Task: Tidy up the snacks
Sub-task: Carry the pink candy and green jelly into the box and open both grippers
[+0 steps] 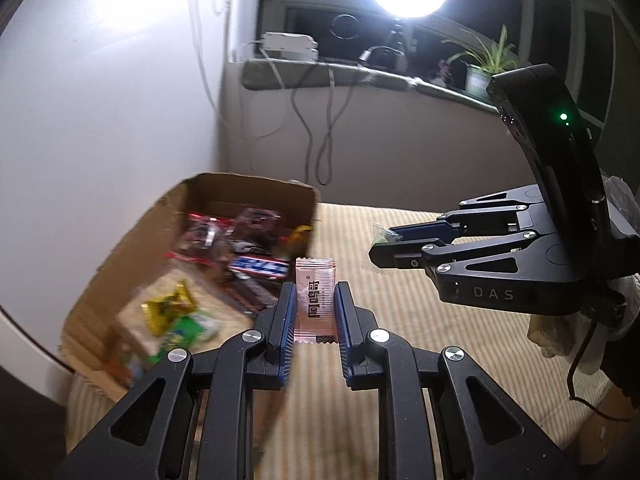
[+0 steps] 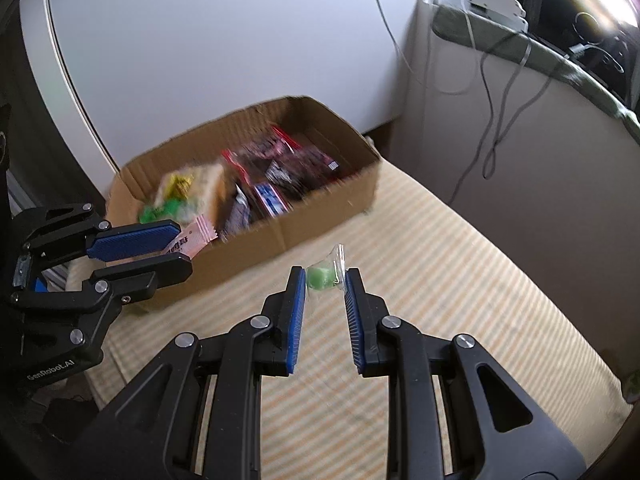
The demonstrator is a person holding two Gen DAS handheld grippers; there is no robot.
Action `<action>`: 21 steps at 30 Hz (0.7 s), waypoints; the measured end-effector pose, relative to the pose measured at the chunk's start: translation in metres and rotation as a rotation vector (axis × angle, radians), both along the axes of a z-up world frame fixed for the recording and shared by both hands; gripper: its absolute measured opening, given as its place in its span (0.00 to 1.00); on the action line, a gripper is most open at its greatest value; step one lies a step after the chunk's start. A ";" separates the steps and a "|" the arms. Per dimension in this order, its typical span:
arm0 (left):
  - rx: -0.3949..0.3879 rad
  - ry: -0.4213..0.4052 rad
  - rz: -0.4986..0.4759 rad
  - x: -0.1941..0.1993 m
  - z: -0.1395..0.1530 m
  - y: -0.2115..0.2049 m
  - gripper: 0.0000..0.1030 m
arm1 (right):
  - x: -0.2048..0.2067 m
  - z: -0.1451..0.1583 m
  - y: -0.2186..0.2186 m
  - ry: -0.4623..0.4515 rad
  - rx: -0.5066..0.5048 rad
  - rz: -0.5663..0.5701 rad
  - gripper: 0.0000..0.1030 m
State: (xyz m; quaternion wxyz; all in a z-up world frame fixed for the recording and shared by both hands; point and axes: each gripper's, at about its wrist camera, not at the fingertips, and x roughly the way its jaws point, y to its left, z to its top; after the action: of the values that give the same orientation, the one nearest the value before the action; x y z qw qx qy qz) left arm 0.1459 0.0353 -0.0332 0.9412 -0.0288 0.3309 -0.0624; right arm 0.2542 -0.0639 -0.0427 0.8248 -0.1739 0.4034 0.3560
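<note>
A striped desk (image 2: 440,280) holds a box (image 2: 320,216) full of snacks by the white wall. The left claw (image 1: 315,300) is clamped on a pink packet (image 1: 316,300), right next to the box. The right claw (image 2: 326,280) pinches a green candy (image 2: 320,278) at its tips, above the desk near the box.

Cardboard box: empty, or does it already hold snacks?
Partly filled. The open-topped cardboard box holds several wrapped snacks, including a blue-and-white bar and a yellow packet; motion blur hides the exact count.
</note>
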 end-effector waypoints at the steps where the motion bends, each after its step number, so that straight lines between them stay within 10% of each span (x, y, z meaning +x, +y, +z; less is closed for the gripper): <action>1: -0.001 -0.002 0.010 0.000 0.001 0.005 0.17 | 0.001 0.001 0.003 -0.001 0.002 0.004 0.20; 21: -0.002 -0.010 0.137 0.000 0.003 0.062 0.17 | 0.016 -0.003 0.078 0.013 0.015 0.075 0.20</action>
State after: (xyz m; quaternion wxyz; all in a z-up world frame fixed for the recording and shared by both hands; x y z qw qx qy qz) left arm 0.1456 0.0977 -0.0299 0.9448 -0.0519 0.3235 0.0019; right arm 0.2699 0.0144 -0.0456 0.8094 -0.1806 0.3994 0.3908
